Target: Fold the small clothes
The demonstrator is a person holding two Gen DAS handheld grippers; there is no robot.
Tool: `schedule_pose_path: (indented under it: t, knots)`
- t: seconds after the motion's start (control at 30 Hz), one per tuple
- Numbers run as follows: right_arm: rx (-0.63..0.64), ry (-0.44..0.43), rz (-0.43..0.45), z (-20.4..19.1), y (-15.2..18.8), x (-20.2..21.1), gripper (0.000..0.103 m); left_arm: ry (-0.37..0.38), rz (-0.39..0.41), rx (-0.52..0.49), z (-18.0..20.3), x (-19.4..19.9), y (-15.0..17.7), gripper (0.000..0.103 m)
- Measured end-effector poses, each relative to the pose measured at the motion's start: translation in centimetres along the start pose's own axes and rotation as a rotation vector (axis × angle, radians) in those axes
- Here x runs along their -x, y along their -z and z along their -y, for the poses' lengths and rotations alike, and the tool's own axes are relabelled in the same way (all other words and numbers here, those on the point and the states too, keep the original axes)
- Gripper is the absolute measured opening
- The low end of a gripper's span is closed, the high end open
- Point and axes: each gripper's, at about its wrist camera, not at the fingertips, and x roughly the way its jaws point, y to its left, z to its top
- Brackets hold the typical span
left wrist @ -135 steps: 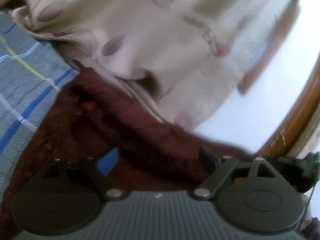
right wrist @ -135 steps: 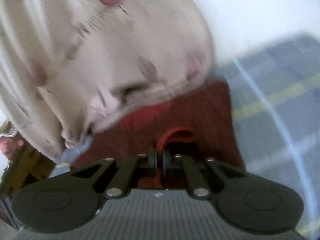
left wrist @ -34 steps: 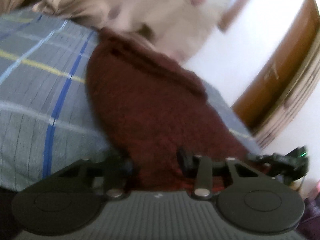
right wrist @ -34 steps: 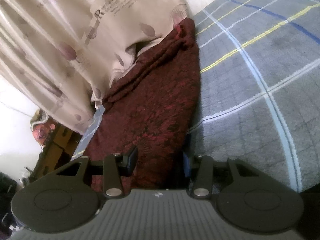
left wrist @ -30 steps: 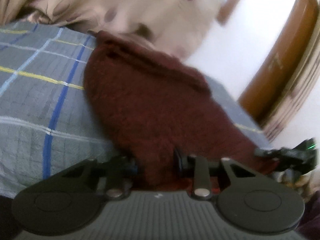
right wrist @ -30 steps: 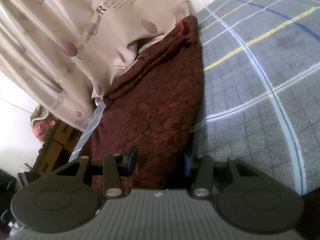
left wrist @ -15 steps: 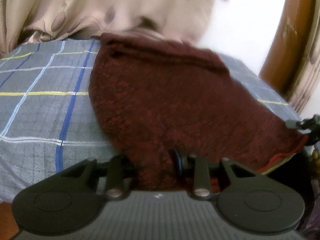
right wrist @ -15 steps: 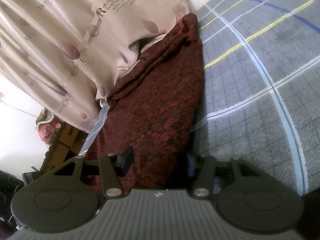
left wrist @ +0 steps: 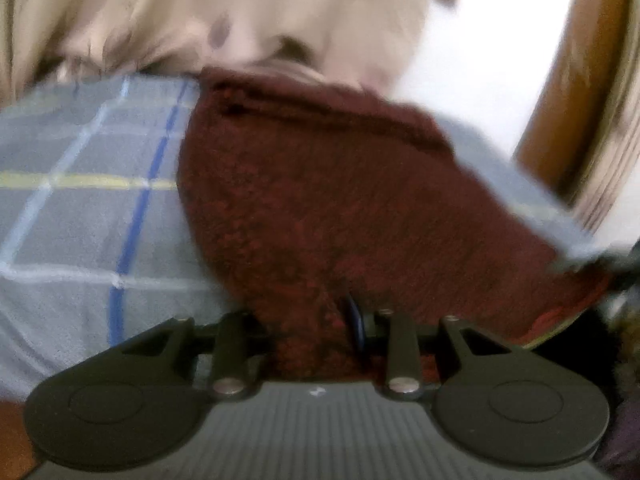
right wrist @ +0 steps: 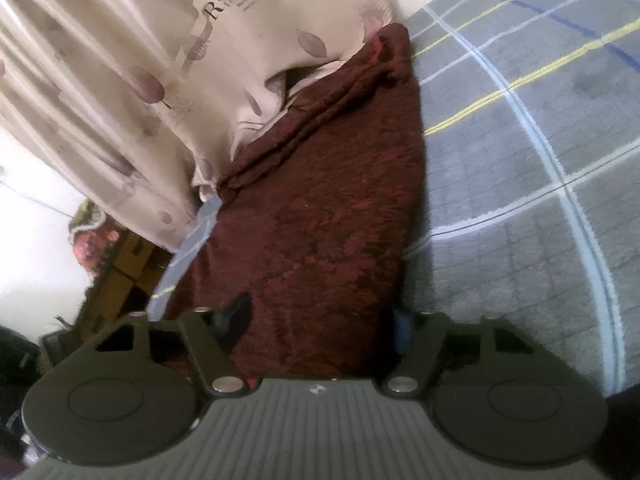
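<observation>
A dark maroon textured garment lies spread on the grey plaid bed sheet, its far end bunched against a beige curtain. My left gripper is shut on the near edge of the garment, with a fold pinched between its fingers; this view is blurred. In the right wrist view the same garment runs between the fingers of my right gripper. Its jaws are closing but stand apart, one on each side of the flat cloth.
A beige leaf-print curtain hangs over the bed's far edge. The sheet stretches away to the right of the garment. A brown wooden frame stands at the right, and cluttered boxes sit below the bed's edge.
The garment, earlier held up by the curtain, now lies flat on the bed. My right jaws have spread wider around it. The left view has shifted a little and blurred.
</observation>
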Motion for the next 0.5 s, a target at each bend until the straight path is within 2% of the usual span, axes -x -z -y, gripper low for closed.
schedule_pose_path:
  t: [0.07, 0.1, 0.23, 0.33, 0.43, 0.5]
  knots:
    - [-0.002, 0.058, 0.004, 0.5, 0.0, 0.2, 0.019, 0.082, 0.005, 0.128, -1.9, 0.1, 0.1, 0.030]
    - [-0.007, 0.083, 0.005, 0.8, 0.0, 0.2, 0.015, 0.118, 0.003, 0.191, -2.9, 0.1, 0.2, 0.025]
    - [-0.036, 0.032, 0.011, 1.2, 0.3, 0.5, 0.014, 0.236, 0.021, 0.362, -5.5, 0.5, 0.5, 0.021]
    - [-0.087, -0.070, 0.056, 1.3, 0.3, 1.3, 0.013, 0.284, 0.065, 0.406, -6.3, 1.2, 0.6, 0.020]
    - [-0.103, -0.115, 0.075, 1.2, 0.1, 1.8, 0.013, 0.324, 0.102, 0.443, -6.7, 1.7, 0.7, 0.020]
    - [-0.136, -0.139, 0.081, 1.6, 0.1, 2.0, 0.013, 0.324, 0.114, 0.446, -6.9, 2.0, 0.9, 0.020]
